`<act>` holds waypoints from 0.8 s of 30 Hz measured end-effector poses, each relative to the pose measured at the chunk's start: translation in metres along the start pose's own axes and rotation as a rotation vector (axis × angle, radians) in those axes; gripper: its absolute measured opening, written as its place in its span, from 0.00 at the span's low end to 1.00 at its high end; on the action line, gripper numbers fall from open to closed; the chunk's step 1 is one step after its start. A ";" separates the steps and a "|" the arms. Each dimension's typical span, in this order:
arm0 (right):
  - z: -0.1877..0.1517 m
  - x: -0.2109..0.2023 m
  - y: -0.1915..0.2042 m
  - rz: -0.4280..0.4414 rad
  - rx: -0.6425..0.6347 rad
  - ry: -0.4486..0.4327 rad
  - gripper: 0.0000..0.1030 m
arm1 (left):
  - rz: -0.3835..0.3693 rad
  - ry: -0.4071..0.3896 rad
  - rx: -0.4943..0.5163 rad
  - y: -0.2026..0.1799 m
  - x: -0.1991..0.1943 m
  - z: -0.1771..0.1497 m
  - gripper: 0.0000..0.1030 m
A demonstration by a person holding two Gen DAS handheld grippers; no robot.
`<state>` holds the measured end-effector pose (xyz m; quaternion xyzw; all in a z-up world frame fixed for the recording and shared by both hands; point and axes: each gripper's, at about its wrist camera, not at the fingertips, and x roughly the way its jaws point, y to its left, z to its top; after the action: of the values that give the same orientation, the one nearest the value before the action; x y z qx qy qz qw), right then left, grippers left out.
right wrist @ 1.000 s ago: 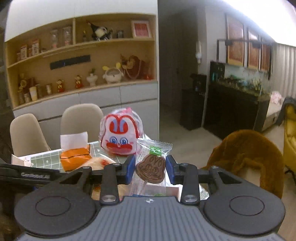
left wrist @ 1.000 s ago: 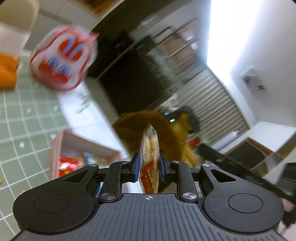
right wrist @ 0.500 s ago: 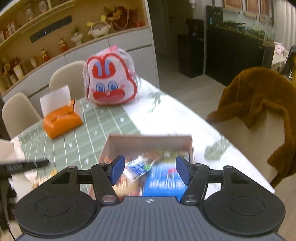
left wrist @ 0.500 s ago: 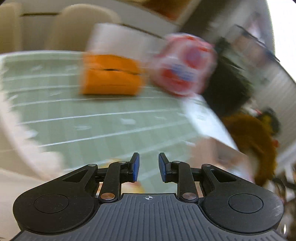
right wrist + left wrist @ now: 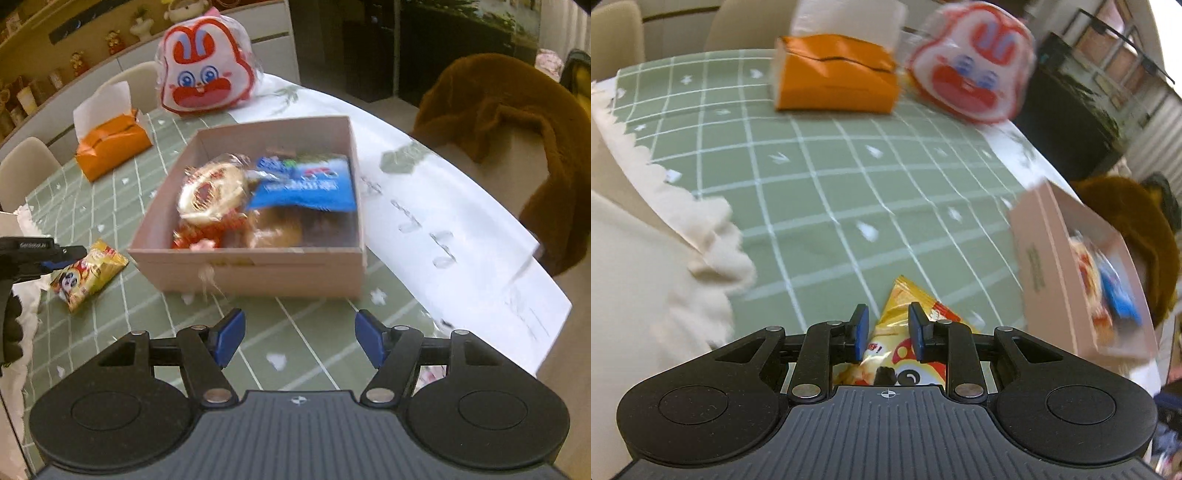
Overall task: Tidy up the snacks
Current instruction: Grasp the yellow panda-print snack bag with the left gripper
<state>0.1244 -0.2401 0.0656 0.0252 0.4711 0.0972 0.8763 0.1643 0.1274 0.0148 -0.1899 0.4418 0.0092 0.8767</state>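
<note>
A yellow snack packet [image 5: 899, 295] [image 5: 88, 273] lies on the green checked cloth, left of a pink cardboard box [image 5: 251, 269] [image 5: 1038, 258]. The box holds several snacks, among them a round cracker packet [image 5: 210, 192] and a blue packet [image 5: 306, 184]. My left gripper [image 5: 884, 325] [image 5: 62, 254] hovers over the packet's near end. Its jaws are only narrowly apart and the pads do not press on the packet. My right gripper [image 5: 299, 338] is low in front of the box, its jaws opening with nothing between them.
At the far side of the table are an orange tissue box [image 5: 834, 77] [image 5: 110, 147] and a red-and-white rabbit bag [image 5: 971, 70] [image 5: 207, 74]. Right of the table, a brown fur coat [image 5: 517, 129] hangs on a chair. A cream cloth [image 5: 646, 277] lies at the left.
Both grippers held a snack packet one second ago and now hold nothing. Both have tipped down toward the table. The right jaws have spread wide.
</note>
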 end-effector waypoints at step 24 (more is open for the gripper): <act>-0.049 0.027 0.078 0.167 -0.100 0.096 0.55 | -0.240 0.165 0.005 -0.071 -0.026 -0.084 0.43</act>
<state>0.0866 -0.1608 0.0267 0.0160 0.5033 0.1941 0.8419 0.0972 0.0367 0.0130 -0.2393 0.4864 -0.1126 0.8327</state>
